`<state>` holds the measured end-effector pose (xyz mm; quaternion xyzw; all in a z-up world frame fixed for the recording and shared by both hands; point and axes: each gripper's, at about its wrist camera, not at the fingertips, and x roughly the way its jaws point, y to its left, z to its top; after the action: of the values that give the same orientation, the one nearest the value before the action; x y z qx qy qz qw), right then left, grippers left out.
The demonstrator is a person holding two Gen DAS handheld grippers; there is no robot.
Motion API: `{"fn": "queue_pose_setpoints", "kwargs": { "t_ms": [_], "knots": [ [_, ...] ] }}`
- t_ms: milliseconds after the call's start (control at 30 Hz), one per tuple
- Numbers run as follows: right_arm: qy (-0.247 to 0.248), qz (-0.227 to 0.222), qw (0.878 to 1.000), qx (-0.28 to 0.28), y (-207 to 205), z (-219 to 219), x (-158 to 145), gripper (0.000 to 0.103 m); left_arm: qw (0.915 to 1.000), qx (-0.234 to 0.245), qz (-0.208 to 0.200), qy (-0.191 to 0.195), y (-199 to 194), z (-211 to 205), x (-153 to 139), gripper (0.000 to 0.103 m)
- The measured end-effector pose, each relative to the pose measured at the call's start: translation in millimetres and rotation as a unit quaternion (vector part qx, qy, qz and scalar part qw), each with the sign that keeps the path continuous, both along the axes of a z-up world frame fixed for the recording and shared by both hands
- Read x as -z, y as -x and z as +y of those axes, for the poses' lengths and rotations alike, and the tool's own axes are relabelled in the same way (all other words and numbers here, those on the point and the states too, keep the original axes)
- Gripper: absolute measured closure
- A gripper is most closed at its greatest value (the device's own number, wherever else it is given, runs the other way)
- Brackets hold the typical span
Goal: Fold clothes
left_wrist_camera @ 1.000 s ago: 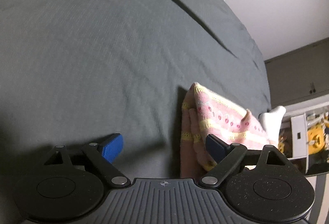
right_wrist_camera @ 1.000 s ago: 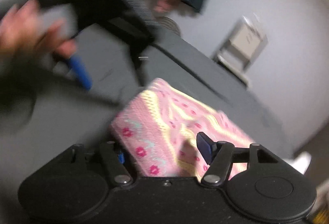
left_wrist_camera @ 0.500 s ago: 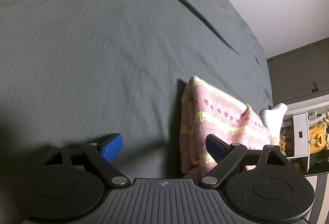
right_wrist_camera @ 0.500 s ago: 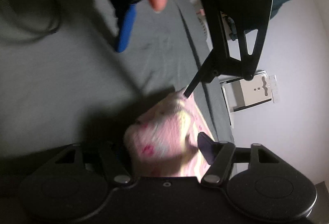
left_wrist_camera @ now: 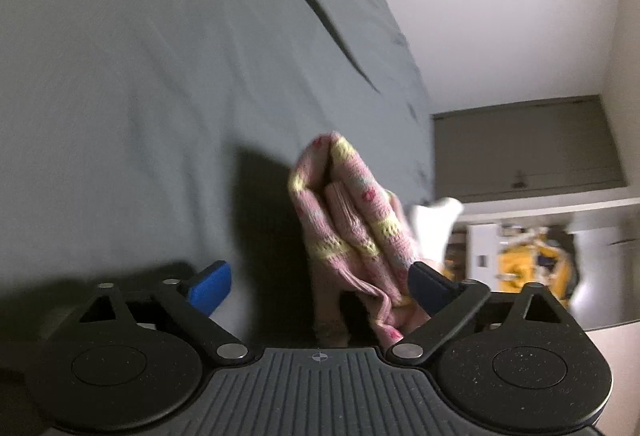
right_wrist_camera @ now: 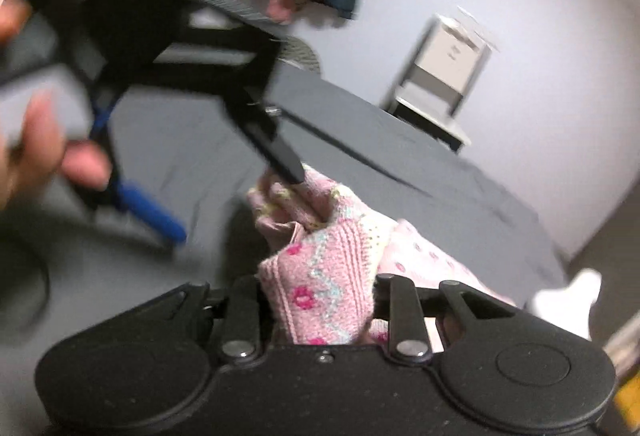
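Clearly the right gripper is the nearer and the one in charge: its two black fingers are drawn in tight on a thick bunched fold of the pink knitted garment with yellow bands and small red flowers, which rises straight ahead of it and trails off to its right over the dark grey bedsheet. The left gripper stands wide apart, one blue-padded finger out over bare sheet, the other against the garment's near edge, gripping nothing. From the left wrist the garment stands up as a narrow ridge, its long axis running away towards the far edge of the bed, lying right of the midline between the fingers. So the left would have to shift rightward to take a corner. Both views are smeared by motion; the garment's lower end is hidden behind the gripper bodies, and how many layers the fold has cannot be told. A hand shows blurred at the left of the right wrist view.
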<state>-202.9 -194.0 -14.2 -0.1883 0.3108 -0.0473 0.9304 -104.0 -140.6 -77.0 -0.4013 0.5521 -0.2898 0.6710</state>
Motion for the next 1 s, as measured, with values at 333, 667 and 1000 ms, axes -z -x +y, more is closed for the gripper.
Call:
{"fn": "queue_pose_setpoints", "kwargs": {
  "t_ms": [333, 667, 1000],
  "knots": [
    [-0.001, -0.007, 1.000, -0.020, 2, -14, -6, 0.077, 0.9895, 0.006, 0.047, 0.136, -17, -36, 33, 0.006],
    [0.001, 0.007, 0.998, -0.055, 15, -10, -6, 0.061, 0.9949, 0.033, -0.003, 0.095, -29, -71, 32, 0.006],
    [-0.078, -0.008, 0.990, -0.114, 29, -84, -39, 0.011, 0.9969, 0.030, -0.017, 0.070, -55, -85, 27, 0.006]
  ]
}}
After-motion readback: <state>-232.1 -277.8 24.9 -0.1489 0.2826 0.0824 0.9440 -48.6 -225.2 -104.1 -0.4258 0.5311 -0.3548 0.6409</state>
